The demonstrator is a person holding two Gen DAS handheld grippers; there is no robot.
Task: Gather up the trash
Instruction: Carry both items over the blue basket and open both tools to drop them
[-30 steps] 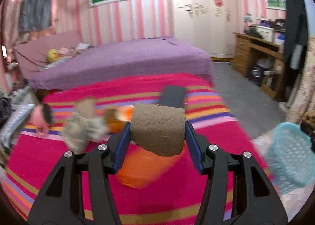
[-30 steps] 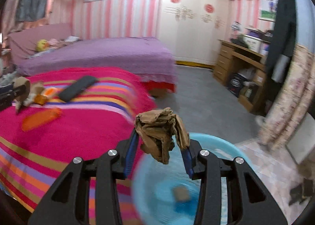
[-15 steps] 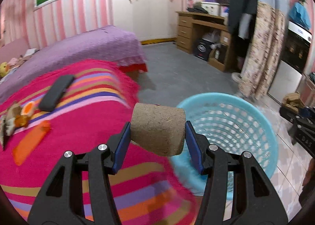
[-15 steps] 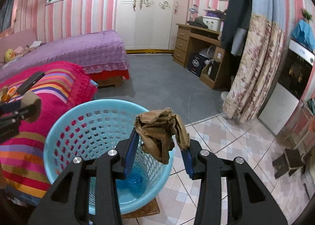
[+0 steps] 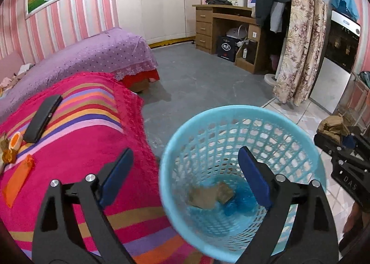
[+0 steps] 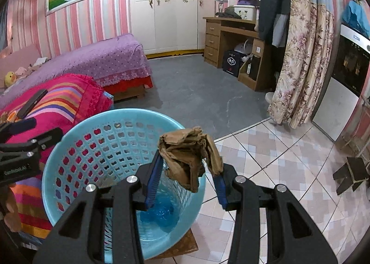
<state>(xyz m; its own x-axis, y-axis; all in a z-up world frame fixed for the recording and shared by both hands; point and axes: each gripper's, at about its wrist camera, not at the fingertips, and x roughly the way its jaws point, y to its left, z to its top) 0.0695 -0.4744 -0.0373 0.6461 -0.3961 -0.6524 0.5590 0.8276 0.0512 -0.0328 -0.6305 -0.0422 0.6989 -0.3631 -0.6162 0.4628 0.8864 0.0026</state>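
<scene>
Both grippers had swung away from the striped bedspread (image 5: 76,148) and over the light blue basket (image 5: 231,116) since the earlier frames. Where the left gripper (image 5: 185,171) had clamped a brown cardboard-like roll a moment before, its jaws had just been opening and now stood spread wide with nothing between them. That brown roll (image 5: 203,195) showed blurred low inside the basket, beside another brown scrap and some crumpled blue plastic (image 5: 240,199); whether it had landed or was in mid-fall could not be told from the blur.

Over the basket's near rim, the right gripper (image 6: 187,171) pinched a crumpled brown wad of paper (image 6: 187,155) between its 2 blue pads (image 6: 153,178), the wad bulging above the fingers and a flap hanging below them. In the left wrist view the same wad and gripper appeared at the right edge, just outside the basket rim.

On the bedspread lay a black remote-like bar (image 5: 42,118), an orange wrapper (image 5: 18,183) and a small heap of orange and brown scraps (image 5: 10,146) at the left edge. Behind it stood a purple-covered bed (image 5: 92,56), and the basket sat where the grey floor (image 5: 196,83) met pale tiles (image 6: 266,160).
</scene>
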